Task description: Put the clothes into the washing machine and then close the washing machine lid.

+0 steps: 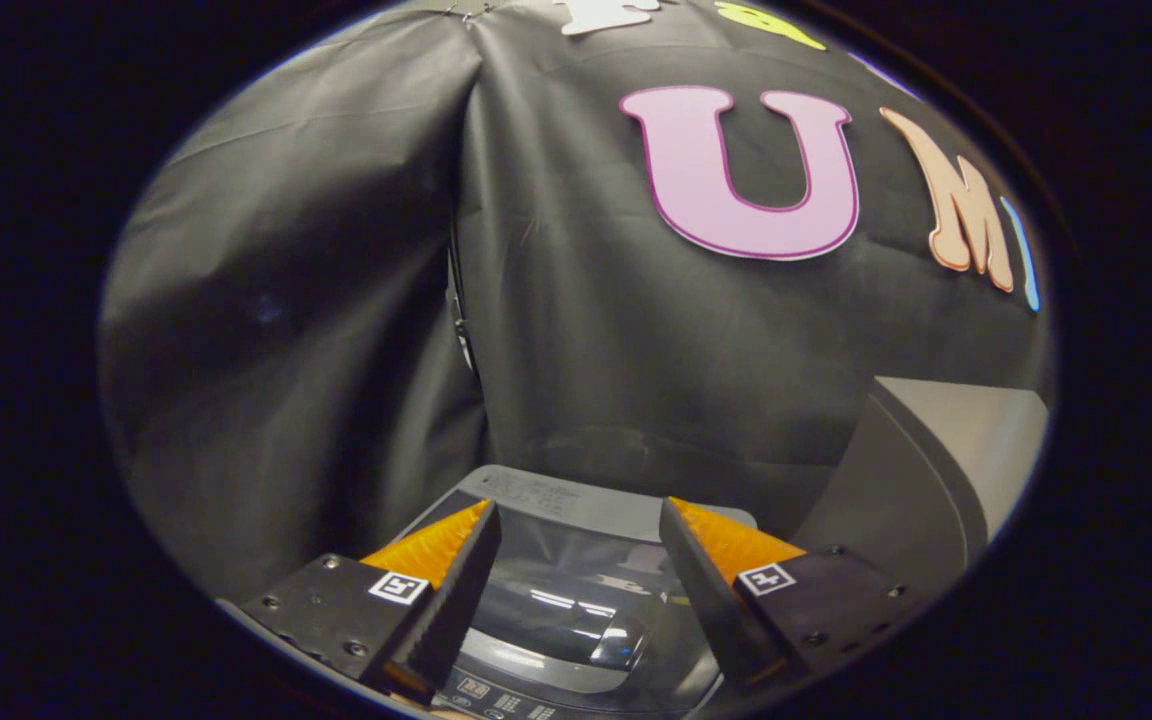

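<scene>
1. Gripper view looks down over your gripper (578,560): its two fingers stand spread wide, with nothing pinched between them.
2. Between and just below the fingers you see the washer (576,640), a grey top-loader set against the booth's black cloth wall (316,300).
3. Its lid (566,600) is a dark glossy pane that lies flat over the tub, closed as far as you can tell; bright light streaks reflect off it.
4. Behind the lid a lighter grey strip (536,492) runs along the washer's back edge, just ahead of your fingertips.
5. At the near edge, below the fingers, you see the control panel (506,700) with small buttons and a display.
6. Your fingers hang above the lid; you cannot tell whether either one touches it.
7. To the right of the washer, beyond your right finger, stands a grey slanted object (936,470) with a pale face; what it is cannot be made out.
8. Whether clothes lie under the lid you cannot tell, as the pane is too dark and shiny to see through.
</scene>
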The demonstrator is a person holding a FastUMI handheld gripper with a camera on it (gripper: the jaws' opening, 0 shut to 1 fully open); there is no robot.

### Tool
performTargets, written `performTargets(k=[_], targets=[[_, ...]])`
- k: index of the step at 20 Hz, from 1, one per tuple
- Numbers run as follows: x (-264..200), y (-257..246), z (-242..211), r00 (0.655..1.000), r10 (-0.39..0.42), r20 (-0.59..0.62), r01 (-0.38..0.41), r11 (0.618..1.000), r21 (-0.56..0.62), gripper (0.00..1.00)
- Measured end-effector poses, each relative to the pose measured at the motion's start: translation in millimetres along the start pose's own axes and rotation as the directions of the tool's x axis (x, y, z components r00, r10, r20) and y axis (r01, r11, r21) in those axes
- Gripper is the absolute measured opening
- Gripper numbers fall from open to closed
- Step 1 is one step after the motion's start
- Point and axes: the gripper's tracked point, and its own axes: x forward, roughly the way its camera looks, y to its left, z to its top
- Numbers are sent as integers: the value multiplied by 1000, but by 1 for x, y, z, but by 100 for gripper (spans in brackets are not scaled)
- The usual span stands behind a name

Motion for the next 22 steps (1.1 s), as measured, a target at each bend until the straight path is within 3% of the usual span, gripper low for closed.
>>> performTargets(k=[4, 11, 22], targets=[[-25, -2, 22, 997, 6, 78, -6, 1000, 5, 97], [-120, -24, 55, 971, 24, 236, -40, 997, 64, 97], [-262, -131, 36, 895, -151, 421, 124, 988, 89, 96]])
